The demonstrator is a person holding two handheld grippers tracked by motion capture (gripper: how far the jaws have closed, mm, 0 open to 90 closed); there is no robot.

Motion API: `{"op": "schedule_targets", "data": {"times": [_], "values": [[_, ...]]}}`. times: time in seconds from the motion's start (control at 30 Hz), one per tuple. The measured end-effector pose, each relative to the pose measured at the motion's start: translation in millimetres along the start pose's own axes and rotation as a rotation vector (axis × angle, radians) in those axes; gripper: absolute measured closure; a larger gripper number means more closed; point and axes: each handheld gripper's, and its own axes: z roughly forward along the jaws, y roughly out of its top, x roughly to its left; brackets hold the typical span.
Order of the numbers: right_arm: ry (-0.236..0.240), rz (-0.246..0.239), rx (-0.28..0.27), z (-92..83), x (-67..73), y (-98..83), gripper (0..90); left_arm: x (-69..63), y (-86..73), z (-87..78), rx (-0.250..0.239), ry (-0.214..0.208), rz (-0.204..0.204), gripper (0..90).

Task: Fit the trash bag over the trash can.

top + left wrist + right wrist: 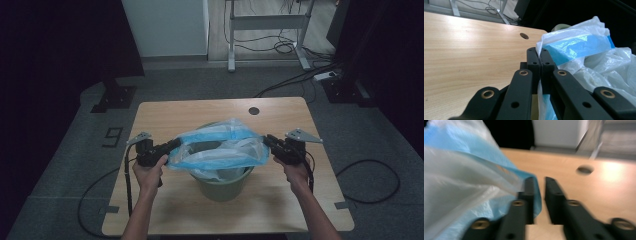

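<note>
Blue-and-white plastic bag (pixel 220 145) sits in the mouth of a green bin (pixel 222 184), which stands near the middle of a wooden table (pixel 165 117). Bag's rim is stretched sideways over the bin's top, drawn out toward both hands. Left gripper (pixel 175 145) is at the bag's left edge; in the left gripper view its jaws are clenched on a fold of the film, white and blue plastic pinched flat between the pads (pixel 539 60), more of it hanging below the jaws. Right gripper (pixel 266 140) is at the bag's right edge. In the right gripper view its jaws stand parted with a clear gap, table showing through; a blue flap of the bag (pixel 461 185) drapes over the left-hand jaw and curls into the gap, not pinched. That view is blurred. Released, then, on the right, with the film lying loose against one jaw. Bag's body bulges above the bin rim, crumpled, translucent white inside with a blue band round the outside. Round cable hole (pixel 254 110) in the table's far edge, beyond the bin. Floor behind carries cables (pixel 285 47) and a desk frame (pixel 267 22).
</note>
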Motion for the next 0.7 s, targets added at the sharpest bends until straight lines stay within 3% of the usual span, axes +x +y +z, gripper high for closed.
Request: {"op": "schedule_targets", "data": {"times": [0.03, 0.1, 0.13, 0.23, 0.27, 0.3, 0.37, 0.4, 0.5, 0.57, 0.67, 0.7], "values": [[0.01, -0.02, -0.054, -17.9, 2.7, 8.1, 64.3, -0.4, 1.3, -1.3, -0.003, -0.004, 0.007, 88.6], [0.02, -0.026, -0.069, -24.1, 4.2, 10.6, 60.4, -0.7, 1.8, -1.9, -0.004, -0.002, 0.009, 88.6], [0.062, -0.05, -0.092, -41.7, 11.4, 16.7, 54.4, -1.1, 2.1, -3.1, -0.008, -0.004, 0.012, 88.6], [0.162, -0.097, -0.09, -60.9, 27.9, 21.6, 47.8, -2.6, 1.7, -4.1, -0.011, 0.0, 0.017, 88.6], [0.162, -0.097, -0.09, -60.9, 27.9, 21.6, 47.8, -2.6, 1.7, -4.1, -0.011, 0.0, 0.017, 88.6], [0.236, -0.127, -0.083, -69.3, 41.5, 22.9, 43.7, -3.7, 1.6, -4.2, -0.01, -0.002, 0.018, 88.5], [0.26, -0.139, -0.079, -71.4, 46.9, 22.8, 42.3, -4.3, 1.7, -4.2, -0.009, 0.0, 0.019, 88.5], [0.323, -0.17, -0.062, -72.0, 63.0, 22.0, 38.8, -4.7, 2.1, -4.1, -0.009, -0.002, 0.017, 88.5], [0.35, -0.216, -0.02, -64.0, 80.7, 21.7, 36.6, -5.3, 3.1, -5.0, -0.013, -0.003, 0.018, 88.4], [0.368, -0.222, 0.002, -57.6, 86.5, 22.1, 36.4, -5.1, 3.7, -6.1, -0.014, -0.002, 0.018, 88.4], [0.371, -0.239, 0.032, -50.6, 92.0, 21.7, 47.2, -3.1, 4.1, -8.0, -0.016, 0.0, 0.015, 88.3], [0.371, -0.239, 0.032, -50.6, 92.0, 21.7, 47.2, -3.1, 4.1, -8.0, -0.016, 0.0, 0.015, 88.2]]}}
